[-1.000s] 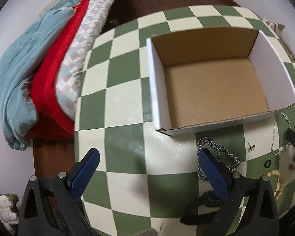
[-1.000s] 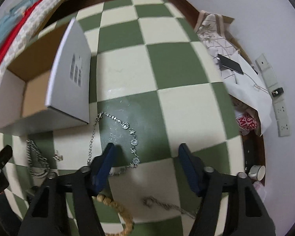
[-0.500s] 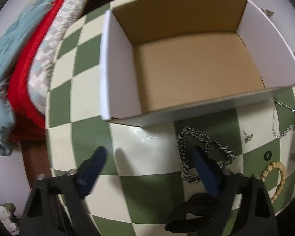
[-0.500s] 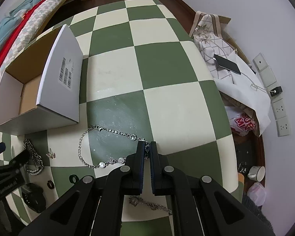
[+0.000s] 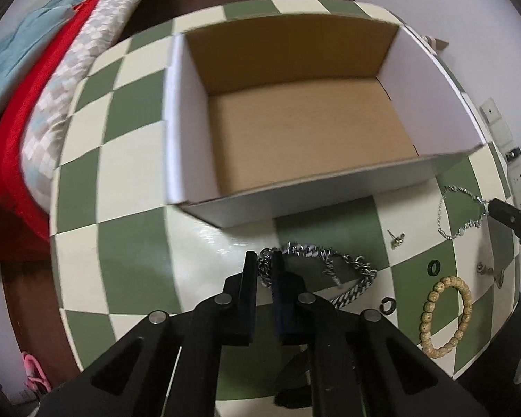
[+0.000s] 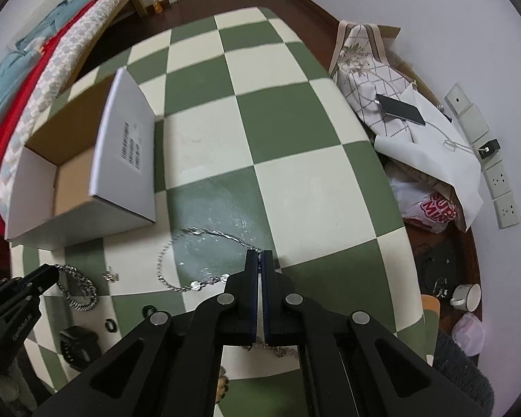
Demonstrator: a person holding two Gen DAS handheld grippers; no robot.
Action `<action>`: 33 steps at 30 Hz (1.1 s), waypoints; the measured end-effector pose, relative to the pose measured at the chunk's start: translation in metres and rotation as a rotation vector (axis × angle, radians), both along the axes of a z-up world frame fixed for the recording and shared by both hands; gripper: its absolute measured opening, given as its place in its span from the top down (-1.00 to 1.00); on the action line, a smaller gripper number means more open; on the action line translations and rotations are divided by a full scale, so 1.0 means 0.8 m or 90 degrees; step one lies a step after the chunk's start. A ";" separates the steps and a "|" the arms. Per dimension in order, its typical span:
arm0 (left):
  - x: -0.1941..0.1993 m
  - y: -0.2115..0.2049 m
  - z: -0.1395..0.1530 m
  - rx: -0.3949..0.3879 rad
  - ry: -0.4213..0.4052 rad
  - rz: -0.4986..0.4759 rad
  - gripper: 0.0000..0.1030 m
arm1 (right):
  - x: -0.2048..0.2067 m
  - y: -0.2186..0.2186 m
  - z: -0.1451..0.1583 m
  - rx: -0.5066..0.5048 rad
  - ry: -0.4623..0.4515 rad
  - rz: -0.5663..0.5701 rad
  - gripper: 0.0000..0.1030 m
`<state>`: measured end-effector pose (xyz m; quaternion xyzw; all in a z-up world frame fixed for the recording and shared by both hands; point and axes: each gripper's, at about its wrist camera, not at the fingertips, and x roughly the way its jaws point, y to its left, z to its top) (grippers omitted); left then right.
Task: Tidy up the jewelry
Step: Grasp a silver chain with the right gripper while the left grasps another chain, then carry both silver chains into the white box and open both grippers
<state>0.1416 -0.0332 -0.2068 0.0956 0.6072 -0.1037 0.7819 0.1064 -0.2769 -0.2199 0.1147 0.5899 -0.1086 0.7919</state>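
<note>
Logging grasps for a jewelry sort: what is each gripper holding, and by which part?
Left gripper: chunky silver curb chain, pinched at its left end. Right gripper: thin silver crystal-link bracelet, pinched at its right end.

Left claw (image 5: 264,260) and right claw (image 6: 259,259) both pinched closed, low.

The left gripper (image 5: 264,256), seen wide open a second ago, is now closed on the heavy curb chain (image 5: 324,271), which is gripped at its left end. The right gripper (image 6: 259,255), also open a second ago, is now clamped on the thin silver chain (image 6: 191,260), whose loop is drawn into a rounder shape.
</note>
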 end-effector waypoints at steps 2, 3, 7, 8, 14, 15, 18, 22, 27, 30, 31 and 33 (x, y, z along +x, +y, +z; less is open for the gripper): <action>-0.001 0.008 0.010 -0.005 -0.008 0.010 0.90 | 0.002 -0.002 0.008 0.003 -0.008 0.000 0.97; 0.000 0.010 0.015 -0.007 -0.011 0.013 0.91 | 0.001 -0.001 0.011 0.006 -0.011 0.000 0.97; -0.003 0.024 0.039 -0.011 -0.035 0.023 0.91 | -0.002 0.001 0.027 0.020 -0.026 0.005 0.97; -0.004 0.028 0.045 -0.014 -0.043 0.023 0.91 | -0.004 0.003 0.032 0.025 -0.031 0.006 0.97; -0.018 0.016 0.084 -0.027 -0.080 0.017 0.99 | -0.003 0.009 0.070 0.045 -0.062 0.020 0.97; -0.021 0.016 0.091 -0.032 -0.086 0.015 0.99 | -0.004 0.013 0.079 0.048 -0.069 0.025 0.98; -0.026 0.011 0.108 -0.046 -0.097 0.015 1.00 | -0.004 0.021 0.102 0.053 -0.087 0.038 0.98; -0.029 0.010 0.129 -0.070 -0.109 0.021 1.00 | -0.003 0.034 0.139 0.065 -0.115 0.058 0.98; -0.030 0.013 0.162 -0.108 -0.126 0.026 1.00 | 0.000 0.049 0.179 0.075 -0.146 0.084 0.98; -0.027 0.011 0.187 -0.133 -0.142 0.024 1.00 | 0.006 0.059 0.207 0.076 -0.168 0.102 0.98; -0.024 0.010 0.195 -0.139 -0.147 0.024 1.00 | 0.012 0.061 0.214 0.076 -0.173 0.108 0.98; -0.016 0.008 0.210 -0.152 -0.157 0.022 1.00 | 0.020 0.067 0.225 0.077 -0.181 0.118 0.98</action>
